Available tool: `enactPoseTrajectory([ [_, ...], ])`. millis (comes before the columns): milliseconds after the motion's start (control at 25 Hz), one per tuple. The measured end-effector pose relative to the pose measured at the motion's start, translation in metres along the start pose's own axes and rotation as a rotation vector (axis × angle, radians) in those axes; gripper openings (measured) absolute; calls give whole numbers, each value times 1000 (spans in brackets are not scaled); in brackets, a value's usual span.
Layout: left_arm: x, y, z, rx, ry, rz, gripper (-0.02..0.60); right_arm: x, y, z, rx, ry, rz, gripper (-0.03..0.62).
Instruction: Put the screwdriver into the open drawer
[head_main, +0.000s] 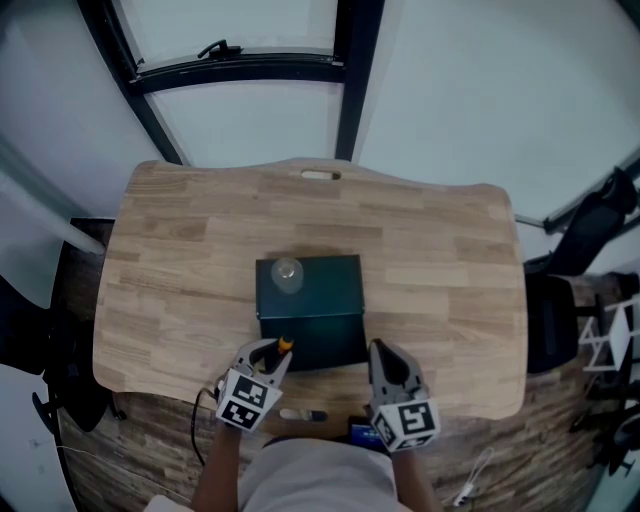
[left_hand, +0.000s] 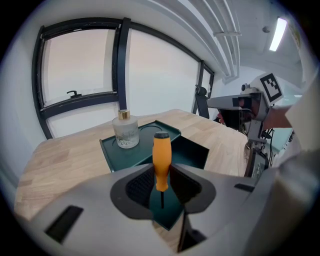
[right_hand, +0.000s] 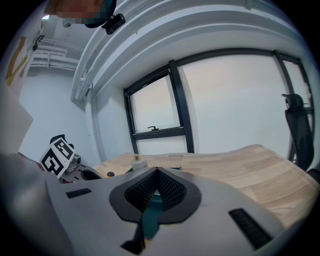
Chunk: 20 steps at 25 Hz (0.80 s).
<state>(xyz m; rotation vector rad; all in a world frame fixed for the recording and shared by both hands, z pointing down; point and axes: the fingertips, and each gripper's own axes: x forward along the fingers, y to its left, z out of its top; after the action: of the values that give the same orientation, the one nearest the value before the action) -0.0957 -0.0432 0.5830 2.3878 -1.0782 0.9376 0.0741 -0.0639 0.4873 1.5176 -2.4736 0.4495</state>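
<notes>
Firmly closed on the orange-handled screwdriver (left_hand: 161, 152), the left gripper (left_hand: 161, 176) holds it upright at the front of the open drawer (left_hand: 192, 152). The drawer belongs to a dark green box (head_main: 320, 300) on the table (head_main: 440, 260). A glass bottle (left_hand: 125, 131) stands on the box's top. The right gripper (right_hand: 157, 172) has its jaws together, holding nothing.

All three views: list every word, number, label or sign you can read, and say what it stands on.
No readable text in any view.
Marker cubes: black-and-white square patterns only, no letters or numbers.
Glass bottle: faint dark marks on its side, too small and blurred to read.
</notes>
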Motion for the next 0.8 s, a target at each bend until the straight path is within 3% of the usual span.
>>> enactPoseTrajectory([
  [800,18,-10,-2,75,71,-84,100,4,-6,-7,28,7,-15,-3],
])
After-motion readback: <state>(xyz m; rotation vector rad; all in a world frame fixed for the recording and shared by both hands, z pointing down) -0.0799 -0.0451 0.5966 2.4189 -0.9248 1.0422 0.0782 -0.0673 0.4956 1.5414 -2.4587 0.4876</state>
